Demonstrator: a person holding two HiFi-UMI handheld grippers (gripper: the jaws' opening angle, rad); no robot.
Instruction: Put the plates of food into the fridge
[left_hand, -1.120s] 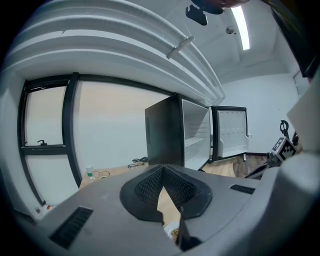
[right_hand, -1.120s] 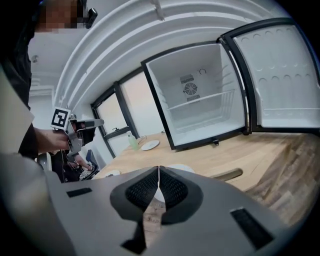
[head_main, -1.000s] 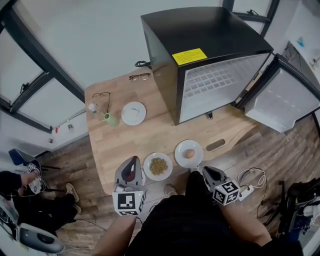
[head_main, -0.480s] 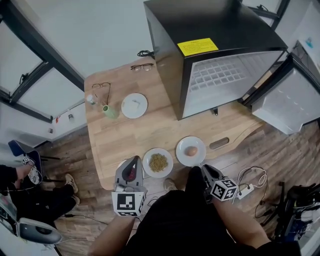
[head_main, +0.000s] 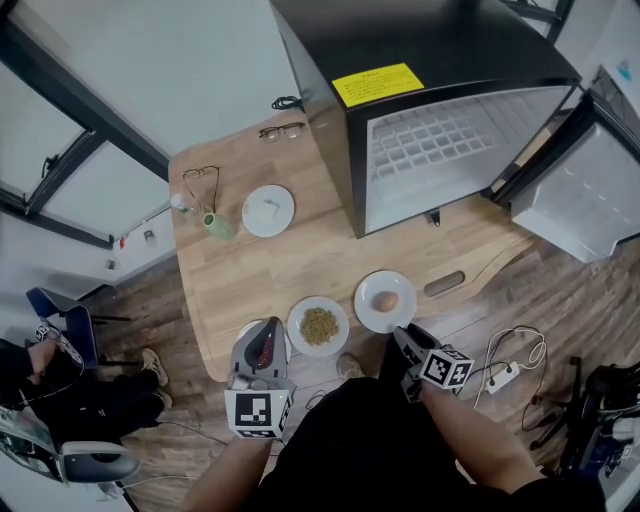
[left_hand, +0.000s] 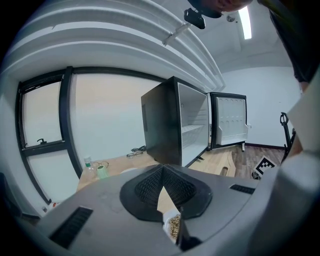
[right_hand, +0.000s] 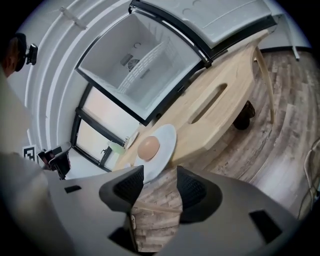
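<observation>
Right gripper (head_main: 402, 338), jaws just opened and empty, should straddle the egg plate (head_main: 369, 308) rim squarely before clamping; left gripper (head_main: 265, 327) is closed.

Head camera above, one camera on each gripper

The table (head_main: 260, 270) and the open fridge (head_main: 420, 60) are viewed steeply from above and from well off by the head view; the left gripper (head_main: 265, 322) view is set low at the table's near edge and faced across it toward the fridge; the right gripper (head_main: 400, 333) view is held tilted, close before the egg plate (head_main: 368, 300); table and fridge are shared by all three.
</observation>
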